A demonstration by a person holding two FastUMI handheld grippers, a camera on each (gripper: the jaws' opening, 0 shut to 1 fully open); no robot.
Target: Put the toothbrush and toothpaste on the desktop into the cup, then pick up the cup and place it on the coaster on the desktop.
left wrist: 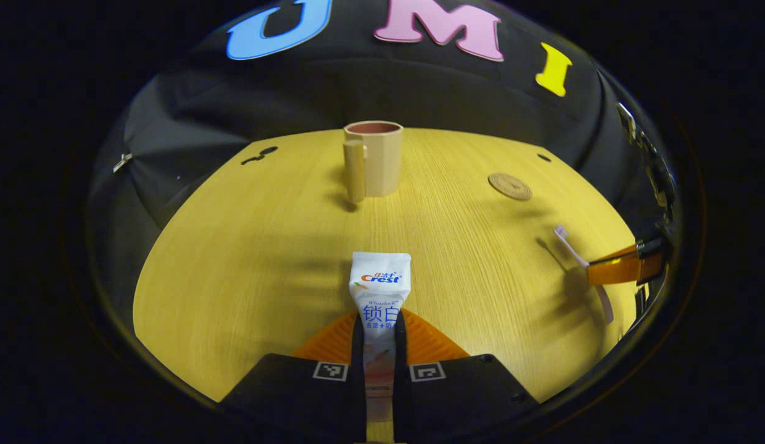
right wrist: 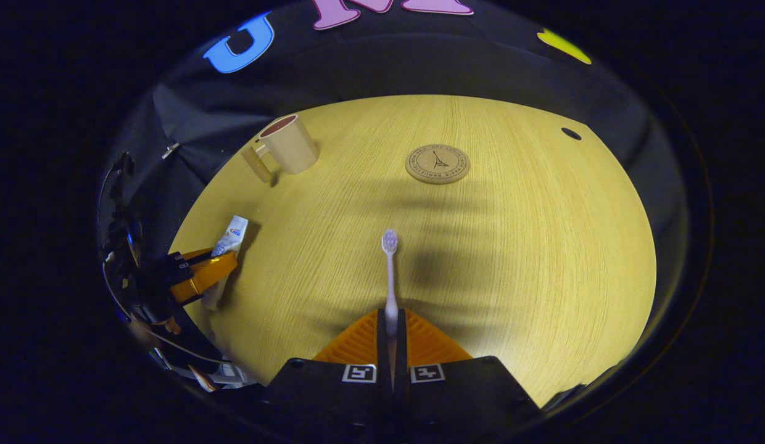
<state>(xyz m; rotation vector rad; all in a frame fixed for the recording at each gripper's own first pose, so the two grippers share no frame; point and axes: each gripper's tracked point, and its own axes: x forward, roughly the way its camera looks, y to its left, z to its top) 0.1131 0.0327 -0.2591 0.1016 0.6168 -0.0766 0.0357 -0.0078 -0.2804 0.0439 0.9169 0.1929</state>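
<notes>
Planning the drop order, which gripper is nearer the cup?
Left. The left gripper, holding the toothpaste, faces the cup straight ahead; the right gripper sits farther off, nearer the coaster.

Left gripper view: toothpaste [left wrist: 380,290] sits between the left gripper [left wrist: 379,336] fingers, sticking out ahead over the desktop [left wrist: 247,259]. Cup [left wrist: 375,157] stands straight ahead near the far edge, handle toward the camera. Coaster [left wrist: 509,186] lies right of the cup, apart from it. Toothbrush [left wrist: 581,265] is far right in the right gripper [left wrist: 614,269]. Right gripper view: coaster ahead, cup far left.
</notes>
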